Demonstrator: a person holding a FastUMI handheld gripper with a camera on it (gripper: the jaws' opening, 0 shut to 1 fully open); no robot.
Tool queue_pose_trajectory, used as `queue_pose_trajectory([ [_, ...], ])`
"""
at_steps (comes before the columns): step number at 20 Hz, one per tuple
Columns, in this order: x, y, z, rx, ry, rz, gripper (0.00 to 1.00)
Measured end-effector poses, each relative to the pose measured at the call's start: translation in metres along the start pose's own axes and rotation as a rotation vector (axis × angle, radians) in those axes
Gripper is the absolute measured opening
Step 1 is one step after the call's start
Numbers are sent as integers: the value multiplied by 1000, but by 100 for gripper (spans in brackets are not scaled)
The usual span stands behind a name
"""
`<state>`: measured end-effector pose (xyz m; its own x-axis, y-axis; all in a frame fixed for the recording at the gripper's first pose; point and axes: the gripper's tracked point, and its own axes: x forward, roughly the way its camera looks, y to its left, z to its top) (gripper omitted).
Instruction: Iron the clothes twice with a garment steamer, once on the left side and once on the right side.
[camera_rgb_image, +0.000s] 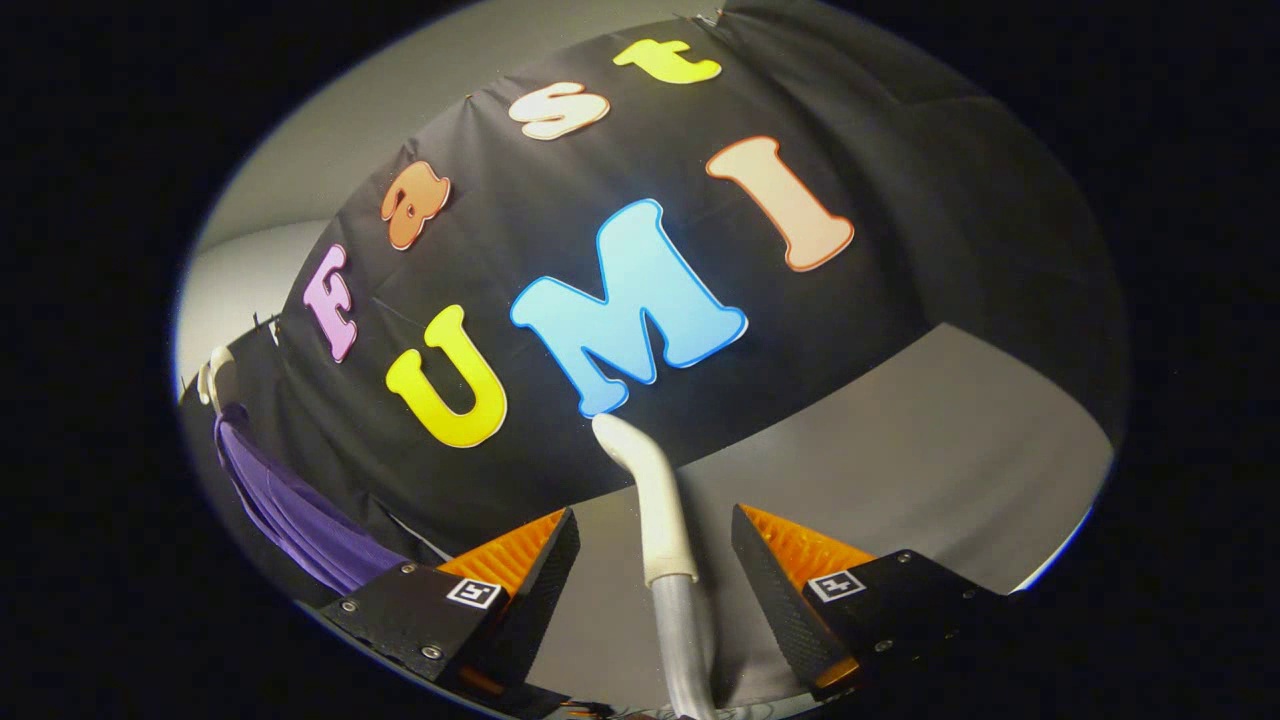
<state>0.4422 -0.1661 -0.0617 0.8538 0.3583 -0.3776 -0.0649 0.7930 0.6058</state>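
The garment steamer's white head (650, 480) rises between my fingers, its curved tip pointing at the black cloth wall, and its grey hose (685, 640) runs back towards me. My gripper (655, 515) is open: a gap shows between the steamer and each finger, so neither pad presses on it. A purple garment (290, 510) hangs on a white hanger (215, 375) off to the left, beyond the left finger and well apart from the steamer head. The view is tilted.
A grey table top (900, 460) spreads ahead and to the right of the fingers, up to the black cloth wall (900, 200). A pale wall (240, 280) shows behind the hanger.
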Motion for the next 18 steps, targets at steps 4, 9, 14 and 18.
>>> queue_pose_trajectory([
  [4, 30, -8, -30, 25, 133, 6, 95],
  [9, 53, -10, -56, 106, 274, 45, 94],
  [14, 67, -7, -64, 174, 328, 73, 94],
  [18, 82, -7, -67, 241, 358, 90, 80],
])
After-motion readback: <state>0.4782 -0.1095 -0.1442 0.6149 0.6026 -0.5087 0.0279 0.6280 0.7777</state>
